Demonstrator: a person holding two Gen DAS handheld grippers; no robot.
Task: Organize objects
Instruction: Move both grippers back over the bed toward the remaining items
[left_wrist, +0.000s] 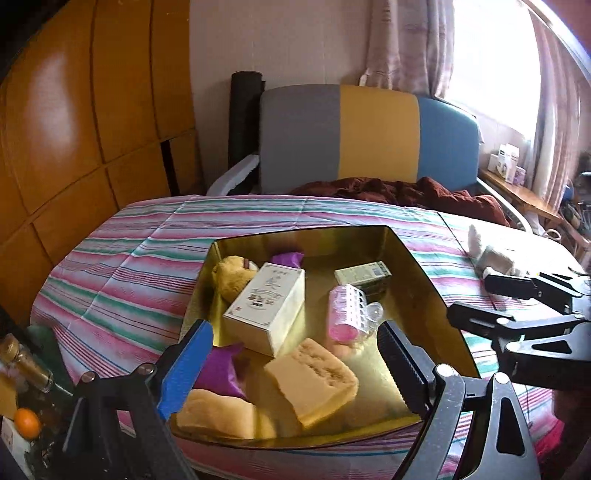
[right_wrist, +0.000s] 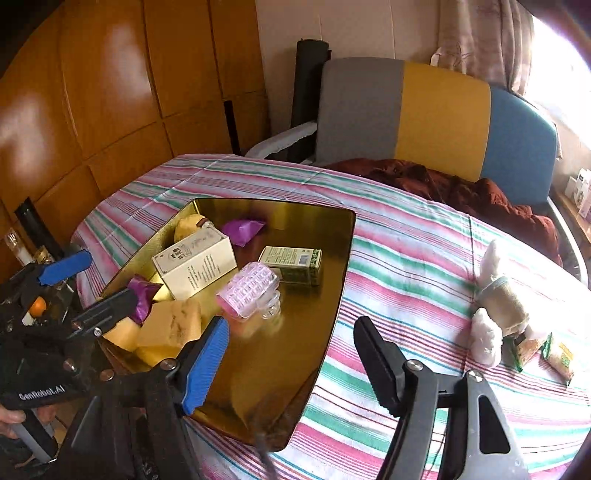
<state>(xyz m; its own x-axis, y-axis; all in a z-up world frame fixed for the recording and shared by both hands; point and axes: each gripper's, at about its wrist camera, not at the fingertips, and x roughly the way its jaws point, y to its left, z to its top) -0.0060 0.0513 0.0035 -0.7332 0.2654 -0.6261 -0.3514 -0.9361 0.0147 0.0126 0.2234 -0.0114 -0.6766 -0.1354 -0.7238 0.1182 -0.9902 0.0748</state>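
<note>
I had both grippers over the gold tray (right_wrist: 332, 266) on the striped cloth (right_wrist: 406, 236). My left gripper (left_wrist: 295, 354) stood spread wide, nothing between its fingers, hovering above the near sponges (left_wrist: 314, 380) and purple pouch (left_wrist: 221, 369). My right gripper (right_wrist: 291, 354) was also parted and empty, at the tray's near right edge. In the tray: cream box (right_wrist: 195, 266), pink hair roller (right_wrist: 247, 295), green box (right_wrist: 291, 262), plush toy (left_wrist: 232, 277). Right of the tray, well apart, lay a white-and-beige plush (right_wrist: 495, 299) and small packets (right_wrist: 546, 350).
</note>
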